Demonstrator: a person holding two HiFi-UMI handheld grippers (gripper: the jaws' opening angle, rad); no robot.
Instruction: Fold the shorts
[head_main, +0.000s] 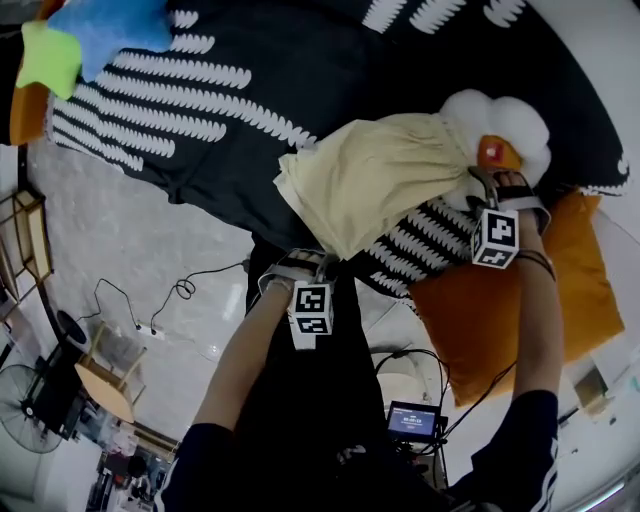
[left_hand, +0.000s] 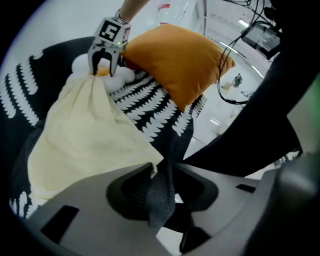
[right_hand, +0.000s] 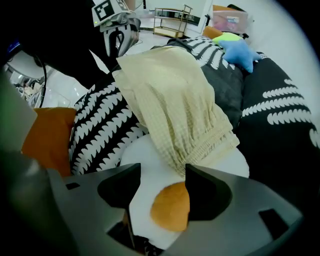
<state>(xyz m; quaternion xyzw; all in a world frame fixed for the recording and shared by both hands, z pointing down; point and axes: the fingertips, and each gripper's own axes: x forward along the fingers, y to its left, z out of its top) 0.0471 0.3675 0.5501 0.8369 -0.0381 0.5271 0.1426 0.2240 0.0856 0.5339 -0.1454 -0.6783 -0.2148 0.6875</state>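
Pale yellow shorts (head_main: 370, 175) (left_hand: 85, 135) (right_hand: 170, 95) lie spread on a black bedspread (head_main: 300, 70) with white leaf print. My left gripper (head_main: 300, 262) (left_hand: 162, 172) (right_hand: 117, 42) is at the shorts' near corner by the bed's edge. Its jaws are slightly apart, with a dark grey fold of the bedspread between them and the shorts' corner just beside its left jaw. My right gripper (head_main: 490, 180) (left_hand: 104, 65) (right_hand: 162, 172) stands open and points down, just short of the gathered waistband, over a white plush (head_main: 510, 120) (right_hand: 145, 155) with an orange spot.
An orange pillow (head_main: 500, 300) (left_hand: 175, 60) (right_hand: 47, 135) lies at the bed's corner beside the right gripper. A blue star plush (head_main: 110, 25) (right_hand: 240, 47) sits at the far end. Cables (head_main: 150, 250), a shelf (head_main: 25, 235) and a fan (head_main: 25, 410) are on the floor.
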